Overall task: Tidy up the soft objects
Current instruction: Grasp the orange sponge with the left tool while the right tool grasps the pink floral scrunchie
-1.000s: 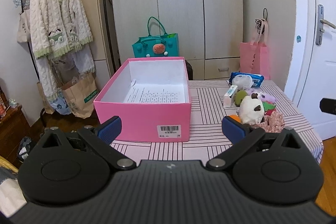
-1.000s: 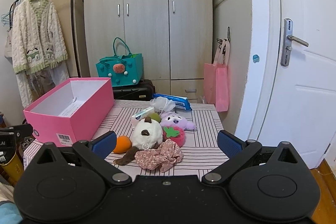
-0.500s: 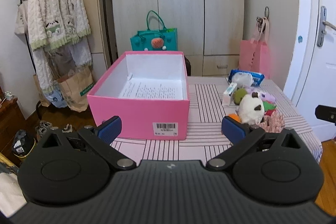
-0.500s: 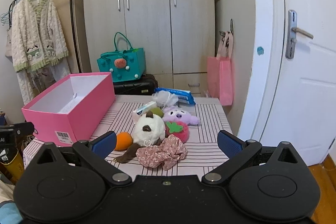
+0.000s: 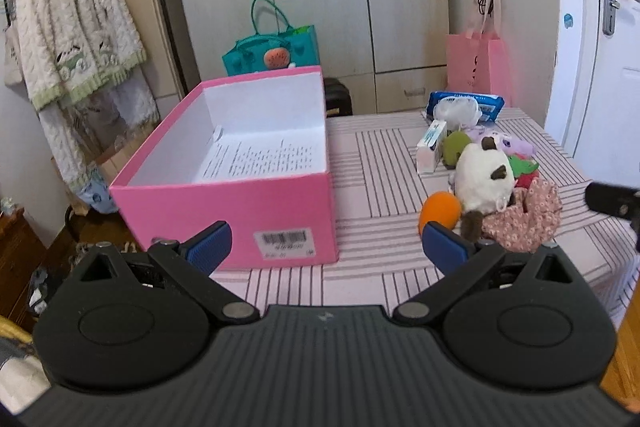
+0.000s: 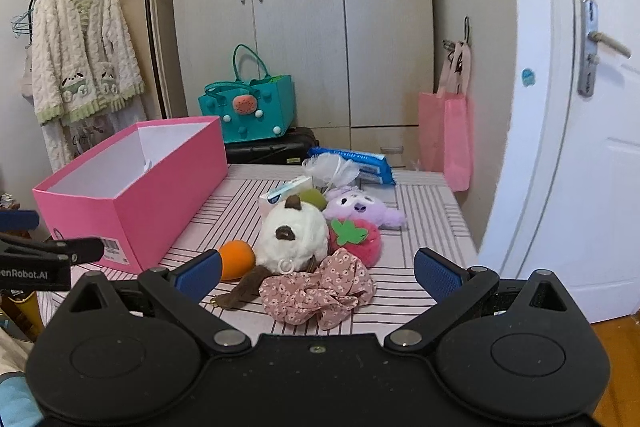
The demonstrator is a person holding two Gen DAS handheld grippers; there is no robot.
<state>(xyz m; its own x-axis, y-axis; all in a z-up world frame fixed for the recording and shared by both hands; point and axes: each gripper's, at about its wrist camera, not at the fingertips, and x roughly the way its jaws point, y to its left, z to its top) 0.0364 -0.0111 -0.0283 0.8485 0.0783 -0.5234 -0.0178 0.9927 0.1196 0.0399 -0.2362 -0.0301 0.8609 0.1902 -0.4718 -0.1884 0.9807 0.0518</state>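
Soft toys [image 6: 316,239] lie heaped at centre frame; my right tool [image 6: 318,269] and left tool [image 5: 326,245] gape empty. Grabbing the floral cloth [image 6: 318,293] could drag neighbours off the surface [image 6: 424,195].

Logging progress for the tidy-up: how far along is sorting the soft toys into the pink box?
Nothing is sorted yet: the pink box holds only a printed sheet. Nothing is in hand; the left gripper and right gripper are both open. The white plush, floral scrunchie and other toys remain piled on the table.

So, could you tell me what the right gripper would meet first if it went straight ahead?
Probably the floral scrunchie, lying between the open right gripper fingers' line, with the white plush just behind; depth is uncertain.
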